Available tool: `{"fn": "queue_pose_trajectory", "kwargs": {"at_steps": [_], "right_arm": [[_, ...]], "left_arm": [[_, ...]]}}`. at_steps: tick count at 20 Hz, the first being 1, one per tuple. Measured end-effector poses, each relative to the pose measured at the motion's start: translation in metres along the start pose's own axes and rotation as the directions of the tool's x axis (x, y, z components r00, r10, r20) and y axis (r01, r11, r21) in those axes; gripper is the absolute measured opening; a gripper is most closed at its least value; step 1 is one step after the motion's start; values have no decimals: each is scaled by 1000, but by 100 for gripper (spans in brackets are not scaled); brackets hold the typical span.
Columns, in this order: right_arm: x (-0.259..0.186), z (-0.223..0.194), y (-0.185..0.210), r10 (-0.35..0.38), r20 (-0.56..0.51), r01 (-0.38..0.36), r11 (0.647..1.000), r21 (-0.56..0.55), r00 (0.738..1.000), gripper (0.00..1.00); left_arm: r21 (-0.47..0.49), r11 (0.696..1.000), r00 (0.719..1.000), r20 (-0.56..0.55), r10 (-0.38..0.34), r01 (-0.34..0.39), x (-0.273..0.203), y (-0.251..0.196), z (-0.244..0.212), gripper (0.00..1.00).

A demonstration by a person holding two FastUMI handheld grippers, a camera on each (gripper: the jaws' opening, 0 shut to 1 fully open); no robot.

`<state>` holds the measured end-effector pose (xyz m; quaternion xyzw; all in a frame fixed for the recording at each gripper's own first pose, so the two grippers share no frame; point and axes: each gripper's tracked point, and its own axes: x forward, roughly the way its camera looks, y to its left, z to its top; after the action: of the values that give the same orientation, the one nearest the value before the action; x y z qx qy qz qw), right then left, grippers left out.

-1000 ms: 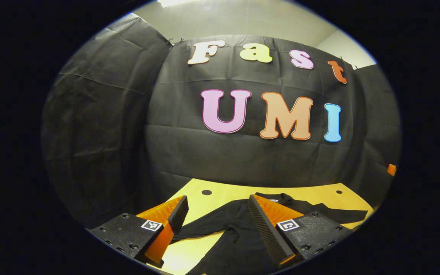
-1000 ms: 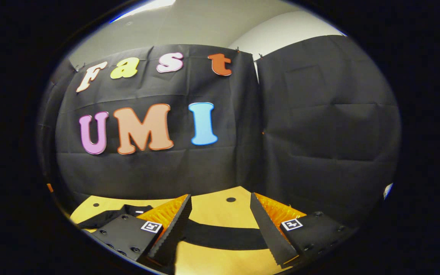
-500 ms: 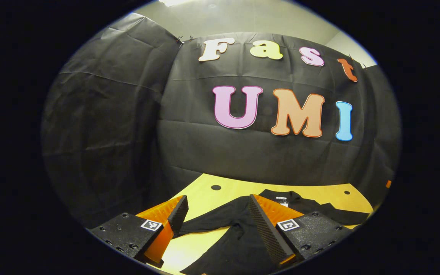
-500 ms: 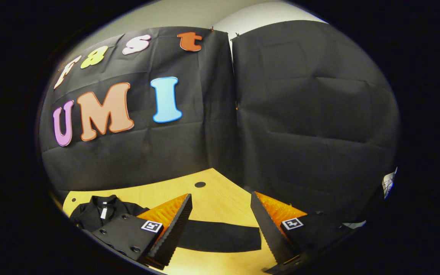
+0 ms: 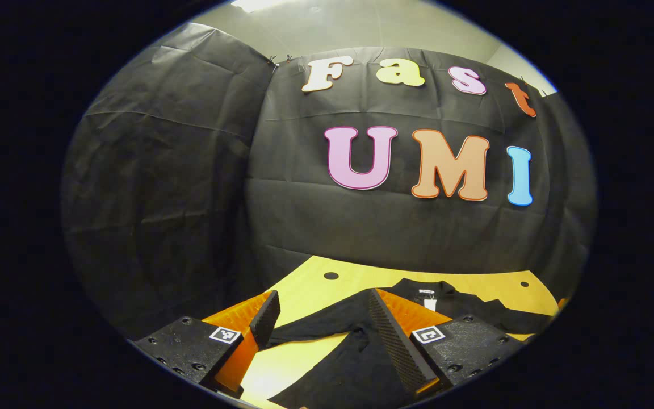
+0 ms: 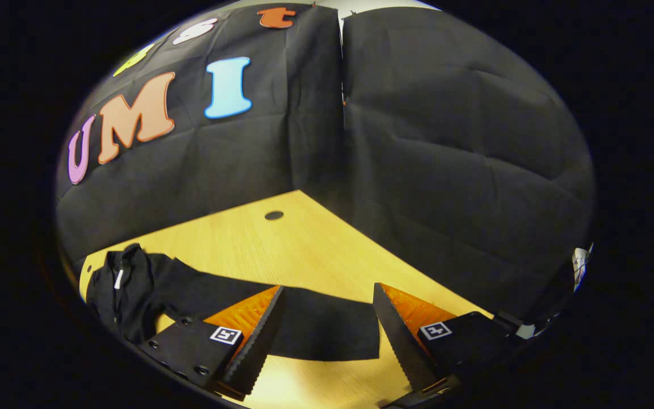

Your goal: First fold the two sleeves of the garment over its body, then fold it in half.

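A black long-sleeved garment (image 5: 349, 363) lies flat on the yellow wooden table (image 5: 304, 289), collar with a white tag (image 5: 429, 296) toward the back wall. In the left gripper view one sleeve (image 5: 315, 324) runs out to the left, and my left gripper (image 5: 318, 318) hovers open above it, near the armpit. In the right gripper view the other sleeve (image 6: 327, 335) stretches across the table with its cuff end lying between the fingers of my open right gripper (image 6: 327, 324), which sits just above it. The collar (image 6: 120, 278) shows at far left there.
Black cloth walls close the booth on the far side and both flanks, meeting in a corner (image 6: 315, 187) behind the table. Small dark holes (image 5: 331, 275) (image 6: 273, 215) mark the tabletop. Bare table (image 6: 281, 250) lies beyond the right sleeve.
The right gripper has tilted down and swung right, bringing the right sleeve's cuff between its fingers. The left gripper drifted slightly left. Both stayed open.
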<state>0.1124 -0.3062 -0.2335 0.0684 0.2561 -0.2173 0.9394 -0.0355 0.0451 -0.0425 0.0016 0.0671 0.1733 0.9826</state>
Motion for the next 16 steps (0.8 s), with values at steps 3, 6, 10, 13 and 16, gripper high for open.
{"fn": "queue_pose_trajectory", "kwargs": {"at_steps": [3, 6, 10, 13, 16], "right_arm": [[16, -22, -3, -7, -62, 8, 1000, 18, 998, 98], [29, -37, -6, -20, -107, 24, 999, 38, 994, 94], [36, -56, -5, -25, -170, 31, 999, 34, 985, 98], [38, -64, -5, -31, -198, 36, 999, 20, 980, 98], [38, -65, -8, -45, -194, 42, 999, -19, 980, 94]], "left_arm": [[8, 1000, 1000, -7, 2, -2, -5, -4, -5, 93], [9, 1000, 1000, -15, -2, 2, -9, -8, -8, 94], [11, 1000, 1000, -23, -6, 6, -10, -11, -12, 94], [10, 1000, 999, -34, -3, 3, -11, -9, -15, 93], [12, 1000, 999, -38, 0, 0, -10, -7, -16, 94]]}}
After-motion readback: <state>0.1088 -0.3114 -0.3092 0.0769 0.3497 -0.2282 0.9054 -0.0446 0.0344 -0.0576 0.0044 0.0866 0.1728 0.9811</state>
